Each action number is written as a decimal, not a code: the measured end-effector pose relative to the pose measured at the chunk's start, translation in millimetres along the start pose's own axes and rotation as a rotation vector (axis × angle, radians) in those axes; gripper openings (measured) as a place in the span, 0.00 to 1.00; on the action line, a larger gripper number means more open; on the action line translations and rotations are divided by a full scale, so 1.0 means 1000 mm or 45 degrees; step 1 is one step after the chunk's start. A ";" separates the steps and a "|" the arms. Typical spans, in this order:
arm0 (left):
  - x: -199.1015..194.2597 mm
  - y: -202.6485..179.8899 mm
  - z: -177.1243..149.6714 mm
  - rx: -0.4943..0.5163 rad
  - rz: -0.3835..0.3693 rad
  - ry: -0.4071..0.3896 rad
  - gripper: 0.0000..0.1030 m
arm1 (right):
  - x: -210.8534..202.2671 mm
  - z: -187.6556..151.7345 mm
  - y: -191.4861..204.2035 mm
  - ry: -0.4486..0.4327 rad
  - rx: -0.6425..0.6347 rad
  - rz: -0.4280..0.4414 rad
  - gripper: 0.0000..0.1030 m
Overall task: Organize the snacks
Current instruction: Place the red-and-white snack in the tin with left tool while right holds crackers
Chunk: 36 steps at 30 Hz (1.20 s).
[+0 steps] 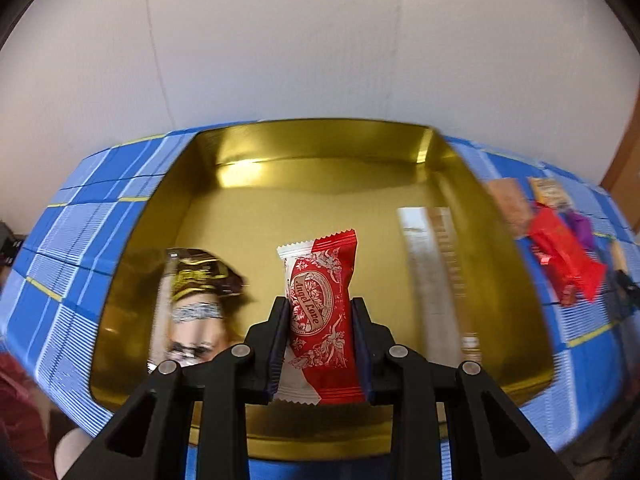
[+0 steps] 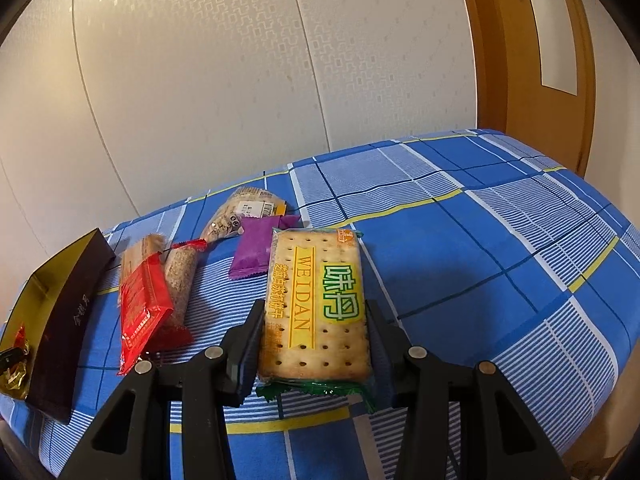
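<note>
Left gripper [image 1: 320, 320]: clenched on red-and-white candy packet [image 1: 320, 320], long axis along the fingers, held over gold tin [image 1: 320, 140]; right gripper [image 2: 314, 332]: grasping cracker pack [image 2: 316, 304], tin [image 2: 72, 304] far left.

red-and-white wrapper [image 1: 320, 312]: "Angel Love" in curly script inside an oval badge, that's the one in my left gripper [image 1: 320, 304]
cracker pack [image 2: 316, 304]: "WEIDAN" in brown caps down a yellow band, big green Chinese characters next to it, can't read those; that one's in my right gripper [image 2: 316, 312]
dark box side [image 2: 68, 320]: small pale characters, too tiny for me
pack at the back [image 2: 252, 210]: white barcode sticker, digits unreadable
</note>
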<state>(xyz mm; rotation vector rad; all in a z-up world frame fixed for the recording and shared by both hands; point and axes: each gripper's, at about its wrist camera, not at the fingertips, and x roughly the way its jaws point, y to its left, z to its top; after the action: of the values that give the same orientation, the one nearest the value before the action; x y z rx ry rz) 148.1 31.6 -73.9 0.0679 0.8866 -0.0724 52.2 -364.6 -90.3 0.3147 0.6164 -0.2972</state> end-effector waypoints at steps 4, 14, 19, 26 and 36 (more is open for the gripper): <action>0.011 0.016 -0.003 -0.029 0.044 0.030 0.30 | -0.002 0.000 0.000 -0.009 0.004 0.001 0.46; -0.002 0.028 -0.013 -0.055 0.107 -0.031 0.46 | -0.010 0.000 -0.005 -0.045 0.035 -0.011 0.46; -0.027 0.021 -0.026 -0.119 0.092 -0.119 0.66 | -0.014 0.000 -0.004 -0.064 0.039 0.001 0.46; -0.038 0.000 -0.034 -0.107 0.021 -0.124 0.67 | -0.021 -0.002 0.004 -0.081 0.006 0.037 0.46; -0.055 -0.023 -0.045 -0.063 -0.073 -0.129 0.71 | -0.037 -0.010 0.046 -0.081 -0.120 0.173 0.46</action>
<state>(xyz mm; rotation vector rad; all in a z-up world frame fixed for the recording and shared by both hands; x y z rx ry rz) 77.0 15.1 -59.9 -0.0072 0.7884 -0.1066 34.9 -312.8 -66.3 0.2543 0.5420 -0.1470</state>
